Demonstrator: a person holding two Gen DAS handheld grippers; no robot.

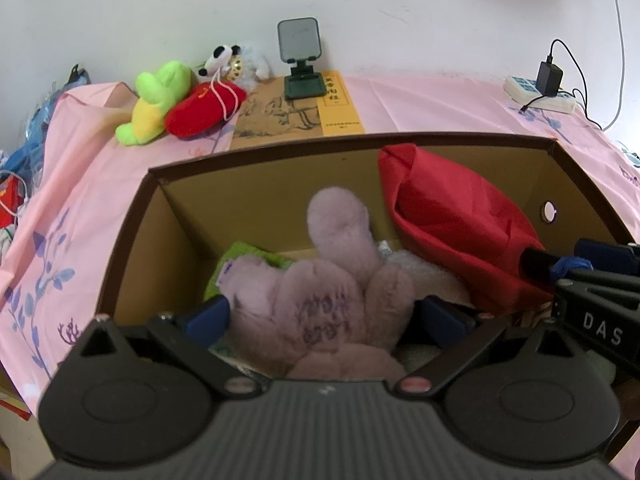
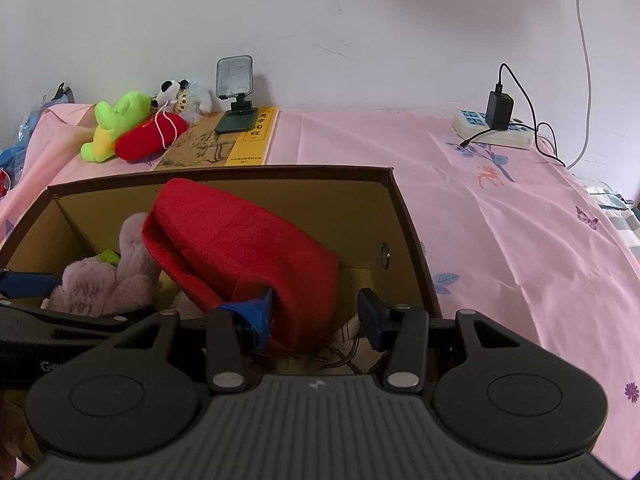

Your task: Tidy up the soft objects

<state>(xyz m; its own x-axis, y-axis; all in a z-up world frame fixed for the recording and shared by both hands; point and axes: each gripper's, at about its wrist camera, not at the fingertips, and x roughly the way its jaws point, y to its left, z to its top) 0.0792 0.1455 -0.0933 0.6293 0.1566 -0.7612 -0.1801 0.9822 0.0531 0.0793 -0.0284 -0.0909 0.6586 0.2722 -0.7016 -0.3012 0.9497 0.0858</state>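
1. Grip state: left gripper (image 1: 320, 312) has its jaws spread on either side of the fluffy lilac plush toy (image 1: 332, 288), flanking it but, I judge, not pinching. Right gripper (image 2: 316, 312) also has its jaws apart; the left blue pad touches the red fabric cushion (image 2: 240, 248), the right pad is clear of it.
2. Location: both soft items sit inside the open brown cardboard box (image 1: 256, 152), centre frame.
3. Step in hand, likely release: back both grippers straight up, avoid snagging fabric.
4. Left view alone shows embroidery on the plush; right view shows more bare pink bedsheet (image 2: 500, 240) at right.
5. Remaining: lime-green plush frog (image 1: 156, 100) and small red plush pouch (image 1: 204, 108), upper left.
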